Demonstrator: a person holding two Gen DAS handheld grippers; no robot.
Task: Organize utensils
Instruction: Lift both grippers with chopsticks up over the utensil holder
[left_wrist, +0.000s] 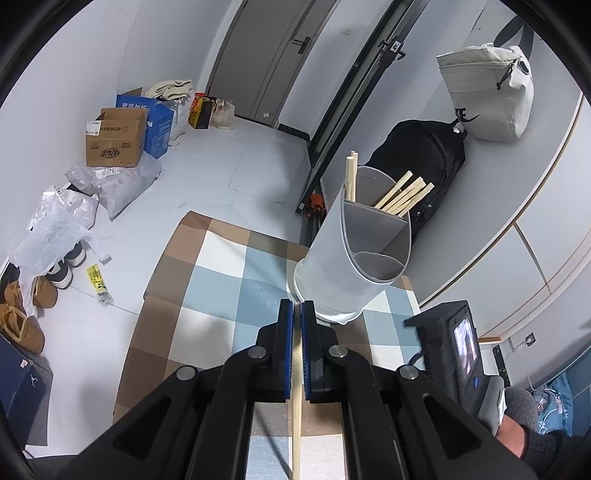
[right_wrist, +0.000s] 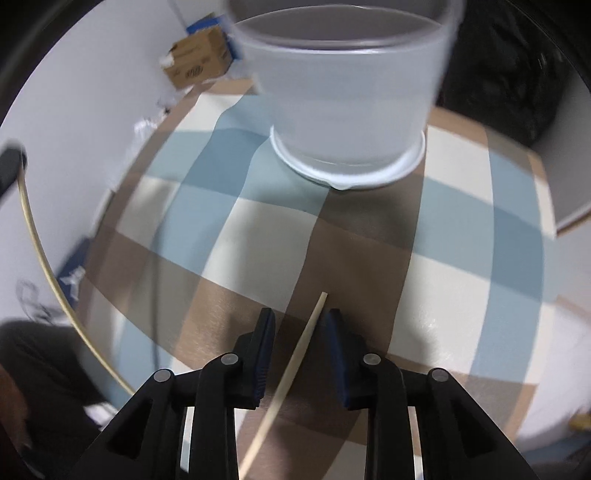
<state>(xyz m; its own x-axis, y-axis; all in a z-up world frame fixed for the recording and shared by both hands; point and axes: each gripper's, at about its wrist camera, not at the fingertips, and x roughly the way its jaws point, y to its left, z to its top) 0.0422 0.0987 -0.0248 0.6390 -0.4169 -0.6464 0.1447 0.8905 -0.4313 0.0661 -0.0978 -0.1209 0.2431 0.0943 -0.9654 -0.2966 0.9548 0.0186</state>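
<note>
1. Landmark: grey utensil holder (left_wrist: 354, 254) standing on a white saucer-like base (right_wrist: 347, 173) at the far end of the checkered tablecloth (left_wrist: 221, 295)
2. Holder is split inside into compartments; a bundle of wooden chopsticks (left_wrist: 404, 195) leans in the back compartment, two more sticks (left_wrist: 350, 177) stand upright at its far left rim, the front compartment looks bare
3. Left gripper (left_wrist: 297, 314) sits just in front of the holder base, jaws clamped tight on one chopstick (left_wrist: 296, 406) that runs back between the pads toward the camera
4. In the right wrist view the same held chopstick (right_wrist: 40, 258) shows as a long pale curve at the far left of the holder, coming off a dark gripper tip (right_wrist: 11, 166)
5. Right gripper (right_wrist: 298, 321) points steeply down at the cloth, well in front of the holder, jaws parted a little
6. A second chopstick (right_wrist: 295, 365) lies slanted between the right jaws, its tip close to the right pad (right_wrist: 338, 332); contact cannot be told, left pad is clear of it
7. Right wrist view is motion-blurred, holder top cut off by the frame
8. Behind the holder: black backpack (left_wrist: 421, 155) and a pale drawstring bag (left_wrist: 487, 88) against the wall
9. Left of the holder on the floor: cardboard box (left_wrist: 114, 136), plastic bags (left_wrist: 59, 221), shoes (left_wrist: 22, 317)
10. Right of the holder, low: the other hand-held device with a small screen (left_wrist: 461, 350), gloved hand (left_wrist: 517, 410) under it
</note>
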